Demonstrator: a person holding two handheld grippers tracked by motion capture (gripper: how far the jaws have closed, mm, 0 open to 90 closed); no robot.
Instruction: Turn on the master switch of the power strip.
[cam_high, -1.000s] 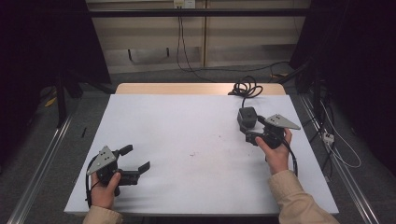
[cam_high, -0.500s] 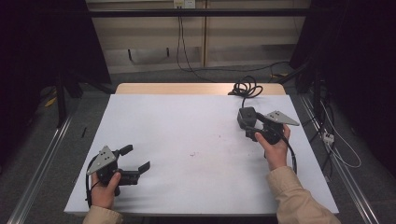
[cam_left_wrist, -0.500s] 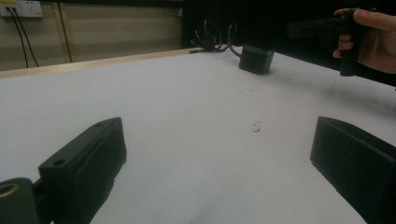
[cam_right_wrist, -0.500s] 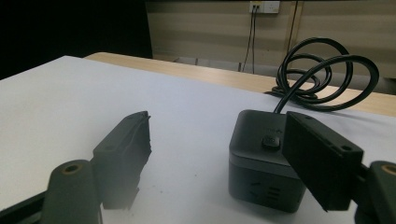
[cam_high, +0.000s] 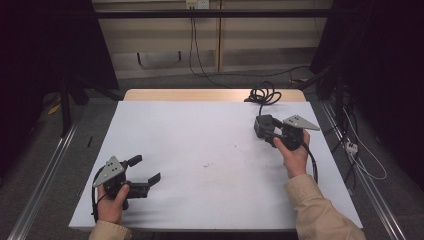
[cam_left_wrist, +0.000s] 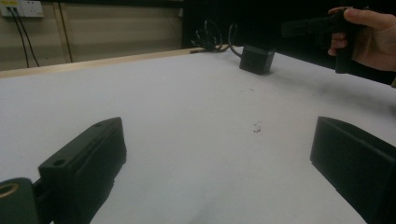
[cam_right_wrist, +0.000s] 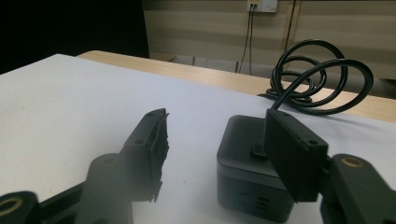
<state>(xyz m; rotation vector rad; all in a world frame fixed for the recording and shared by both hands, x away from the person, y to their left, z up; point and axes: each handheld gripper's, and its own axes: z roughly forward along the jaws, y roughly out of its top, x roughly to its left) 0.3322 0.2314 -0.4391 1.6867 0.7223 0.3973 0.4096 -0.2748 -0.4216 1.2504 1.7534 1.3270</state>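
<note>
A black box-shaped adapter lies at the table's far right, and its black cable coils on the wooden back edge. My right gripper sits low at the adapter. In the right gripper view its jaws have just been closing: the right jaw overlaps the adapter, while the left jaw stands a gap away from it, so the pads do not press on it. My left gripper rests near the front left corner, open with bare table between its jaws.
The white table top bears small dark specks near its middle. The coiled cable lies just behind the adapter. The right hand shows beyond the adapter in the left gripper view. Floor rails run along both table sides.
The right hand has edged slightly toward the far side beside the adapter. The left hand and its gripper have kept still.
</note>
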